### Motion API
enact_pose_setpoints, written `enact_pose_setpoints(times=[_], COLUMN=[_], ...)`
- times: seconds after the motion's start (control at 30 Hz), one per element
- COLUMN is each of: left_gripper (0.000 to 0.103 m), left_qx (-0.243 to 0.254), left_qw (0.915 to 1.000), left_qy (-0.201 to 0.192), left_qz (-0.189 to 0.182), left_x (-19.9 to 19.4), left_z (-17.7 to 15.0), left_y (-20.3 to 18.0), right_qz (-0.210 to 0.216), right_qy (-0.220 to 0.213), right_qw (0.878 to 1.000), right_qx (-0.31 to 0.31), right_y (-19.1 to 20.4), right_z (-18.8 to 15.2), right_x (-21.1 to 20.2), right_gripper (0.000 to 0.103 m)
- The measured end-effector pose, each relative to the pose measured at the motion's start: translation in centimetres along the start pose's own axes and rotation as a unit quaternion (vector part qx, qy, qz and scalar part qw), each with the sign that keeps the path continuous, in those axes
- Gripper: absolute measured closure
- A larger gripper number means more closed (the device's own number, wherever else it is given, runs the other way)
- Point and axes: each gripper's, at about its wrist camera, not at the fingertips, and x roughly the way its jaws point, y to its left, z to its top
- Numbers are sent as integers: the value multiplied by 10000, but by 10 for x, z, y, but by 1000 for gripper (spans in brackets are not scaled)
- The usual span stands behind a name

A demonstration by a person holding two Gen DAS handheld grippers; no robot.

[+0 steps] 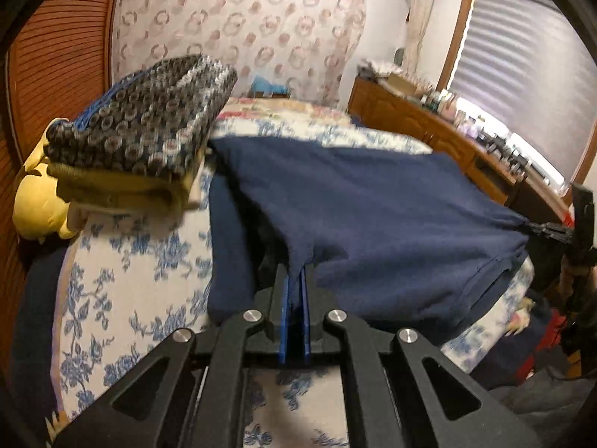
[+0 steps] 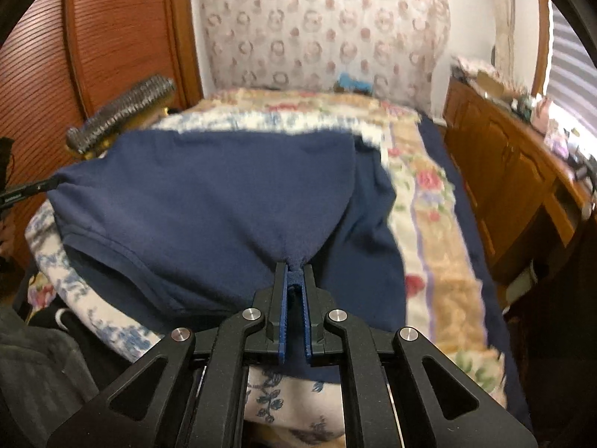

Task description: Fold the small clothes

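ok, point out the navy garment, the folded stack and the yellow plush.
navy garment (image 1: 373, 201): left wrist view, middle of the lifted cloth.
folded stack (image 1: 149, 123): left wrist view, dark patterned top layer.
yellow plush (image 1: 37, 205): left wrist view, its body.

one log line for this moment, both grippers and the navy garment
left gripper: shut on navy garment | right gripper: shut on navy garment | garment: lifted over bed
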Motion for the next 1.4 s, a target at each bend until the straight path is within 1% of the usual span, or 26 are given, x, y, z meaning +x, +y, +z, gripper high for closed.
enact_pose_setpoints(times=[0.1,0.17,0.23,0.27,0.3,0.33,0.37,0.43,0.57,0.67,0.77,1.0,1.13,1.23,1.27,1.3,1.37,1.4], left_gripper=[95,88,78,76,70,61,59,55,52,52,52,47,45,45,45,45,45,45], left_qx=[-2,-4,-18,-36,-61,-71,-78,-88,-144,-195,-271,-223,-179,-154,-151,-149,-154,-156], left_qw=[10000,10000,9999,9999,9998,9997,9996,9996,9995,9987,9981,9979,9980,9980,9981,9981,9981,9981], left_qy=[60,57,-19,-64,-117,-145,-162,-117,84,267,384,312,244,207,195,185,159,151], left_qz=[20,69,133,155,172,186,201,240,270,377,408,521,560,569,569,572,577,576], left_x=[1,-1,-6,-8,-12,-12,-13,-10,5,17,25,25,24,24,24,24,24,24], left_z=[-5,-5,-5,-4,-4,-3,-2,-1,-4,-10,-16,-23,-29,-29,-29,-30,-30,-31], left_y=[1,1,3,3,4,5,6,8,11,14,16,11,10,10,10,10,9,9], right_qz=[-111,-219,-287,-296,-297,-294,-284,-239,-68,87,238,534,632,572,532,503,420,365], right_qy=[49,4,-101,-167,-214,-268,-295,-339,-368,-363,-332,-169,-33,115,73,13,-53,-113], right_qw=[9999,9998,9995,9994,9993,9992,9992,9991,9993,9992,9989,9975,9970,9973,9974,9974,9974,9975], right_qx=[50,19,18,19,19,15,8,-22,-82,-153,-226,-426,-451,-456,-475,-516,-579,-591], right_y=[1,2,4,5,6,8,9,15,27,41,54,86,104,110,111,113,115,117], right_z=[-5,-3,0,2,3,5,7,9,10,12,14,16,13,8,7,5,1,-1], right_x=[9,8,4,2,0,-1,-2,-1,6,18,30,58,73,83,83,83,83,83], right_gripper=[94,90,82,80,77,76,75,67,60,58,56,54,52,50,49,45,43,39])
